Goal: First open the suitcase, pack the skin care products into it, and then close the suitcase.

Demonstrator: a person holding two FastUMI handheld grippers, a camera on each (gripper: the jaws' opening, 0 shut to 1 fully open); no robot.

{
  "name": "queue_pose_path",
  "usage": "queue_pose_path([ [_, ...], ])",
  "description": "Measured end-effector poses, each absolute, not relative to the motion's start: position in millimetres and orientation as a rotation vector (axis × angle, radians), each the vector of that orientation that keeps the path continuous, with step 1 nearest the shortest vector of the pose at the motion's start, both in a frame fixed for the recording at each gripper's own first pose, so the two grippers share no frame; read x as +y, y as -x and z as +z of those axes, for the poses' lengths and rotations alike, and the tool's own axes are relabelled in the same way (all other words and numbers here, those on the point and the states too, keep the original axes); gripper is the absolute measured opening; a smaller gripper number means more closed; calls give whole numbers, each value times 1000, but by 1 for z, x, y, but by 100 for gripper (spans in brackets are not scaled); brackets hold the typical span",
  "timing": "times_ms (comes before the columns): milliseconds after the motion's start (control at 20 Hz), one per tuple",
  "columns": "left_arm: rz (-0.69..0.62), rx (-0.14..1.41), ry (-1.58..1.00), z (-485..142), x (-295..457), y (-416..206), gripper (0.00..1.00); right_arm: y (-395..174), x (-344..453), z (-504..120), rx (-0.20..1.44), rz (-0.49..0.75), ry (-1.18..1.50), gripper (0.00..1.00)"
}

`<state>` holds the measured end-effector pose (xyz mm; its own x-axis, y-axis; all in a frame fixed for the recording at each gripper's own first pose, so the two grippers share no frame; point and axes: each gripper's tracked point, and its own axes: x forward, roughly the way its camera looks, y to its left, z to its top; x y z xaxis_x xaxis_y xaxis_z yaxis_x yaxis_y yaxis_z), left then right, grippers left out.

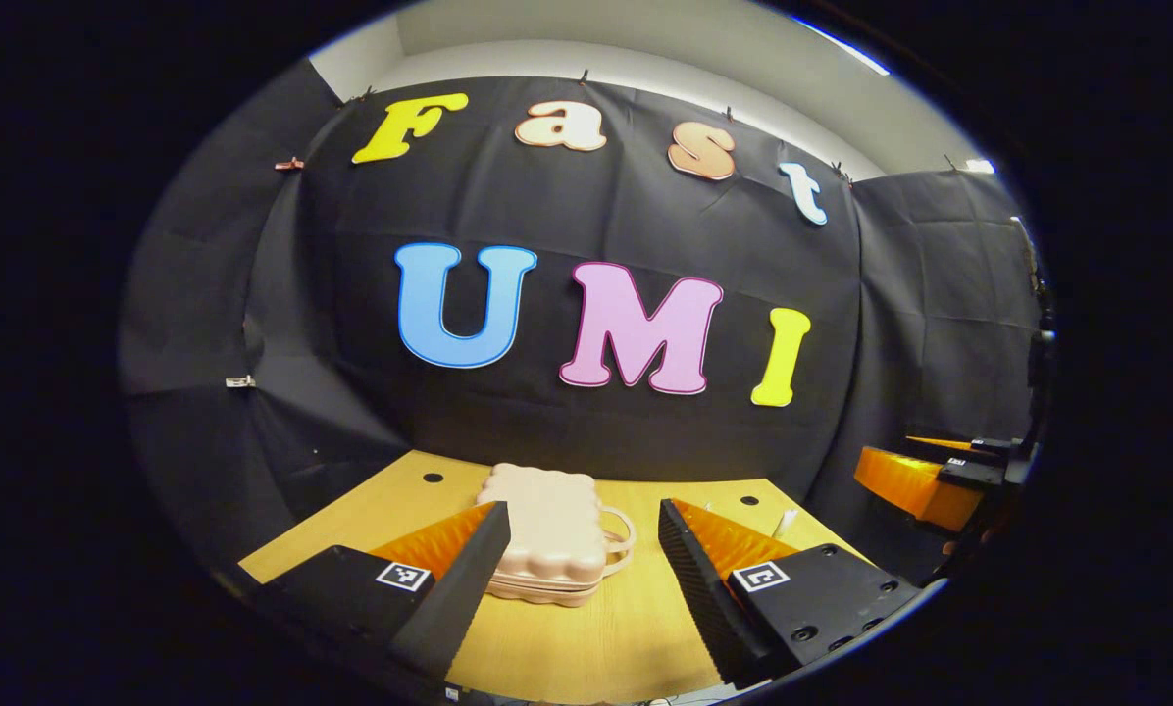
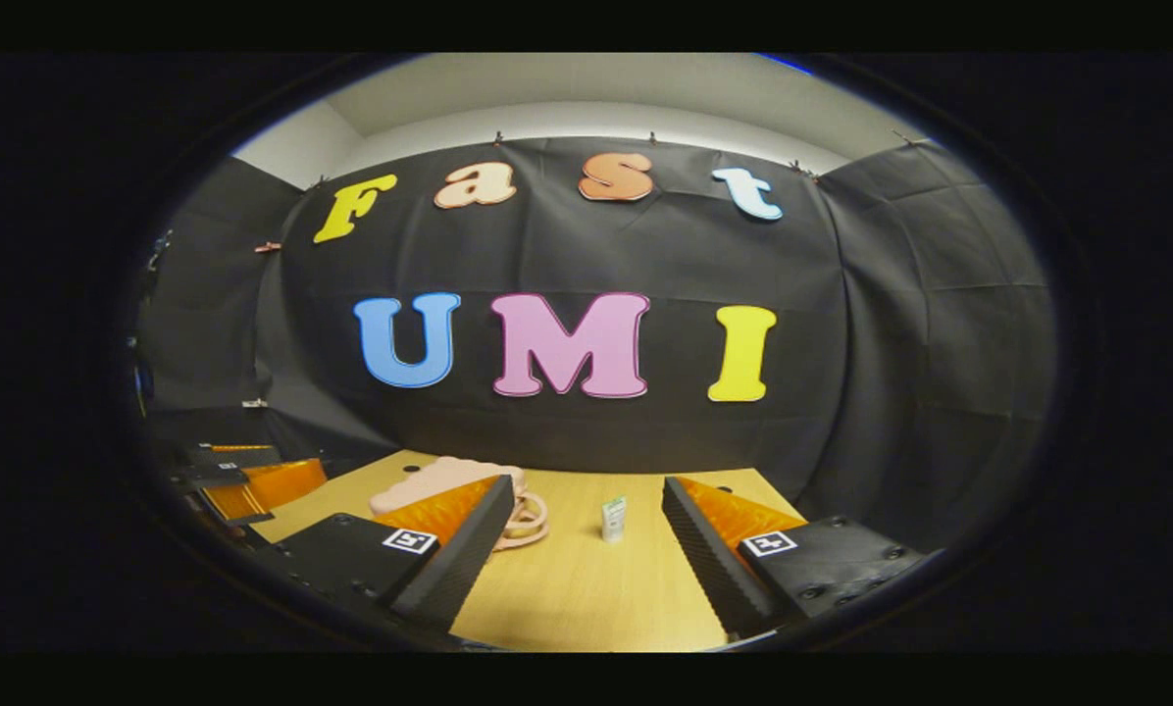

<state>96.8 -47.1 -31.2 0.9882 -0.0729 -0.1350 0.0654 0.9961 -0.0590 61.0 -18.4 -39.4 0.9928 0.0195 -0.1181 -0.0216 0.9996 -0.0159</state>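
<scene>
A small pink suitcase (image 1: 547, 534) with a scalloped edge and a loop handle lies flat and closed on the wooden table (image 1: 586, 637). My left gripper (image 1: 584, 574) is open, held above the near table, with the suitcase beyond and between its fingers. In the right gripper view the suitcase (image 2: 434, 482) sits to the left, partly behind a finger. A small white skin care tube (image 2: 613, 519) stands upright in the middle of the table. My right gripper (image 2: 586, 559) is open, short of the tube. The right gripper (image 1: 925, 480) also shows far right in the left gripper view.
The wooden table (image 2: 586, 598) has small dark holes near its back edge and ends against the black cloth wall. The left gripper (image 2: 243, 480) appears at the left edge of the right gripper view.
</scene>
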Motion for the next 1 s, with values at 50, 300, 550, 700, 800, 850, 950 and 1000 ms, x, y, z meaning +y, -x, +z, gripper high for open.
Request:
queue_pose_path([
  [50, -80, 162, 66, -38, -57, -116, 96, -71, -29, -41, 118, 15, 19, 94],
  [300, -143, 250, 32, -84, -109, -229, 96, -117, -80, -60, 138, 2, -7, 96],
  [550, -137, 449, 55, -184, -143, -339, 96, -148, -115, -100, 199, 22, -62, 96],
  [700, -125, 570, 36, -236, -158, -368, 96, -154, -115, -144, 297, 76, -82, 97],
  [800, -126, 640, -14, -265, -164, -382, 95, -153, -118, -169, 369, 99, -92, 97],
  [850, -112, 667, -30, -275, -164, -388, 94, -150, -117, -180, 417, 104, -123, 97],
  [950, -71, 728, -22, -299, -163, -397, 89, -148, -115, -196, 466, 116, -171, 97],
  [1000, -52, 765, -19, -311, -162, -400, 88, -148, -115, -201, 476, 121, -160, 97],
])
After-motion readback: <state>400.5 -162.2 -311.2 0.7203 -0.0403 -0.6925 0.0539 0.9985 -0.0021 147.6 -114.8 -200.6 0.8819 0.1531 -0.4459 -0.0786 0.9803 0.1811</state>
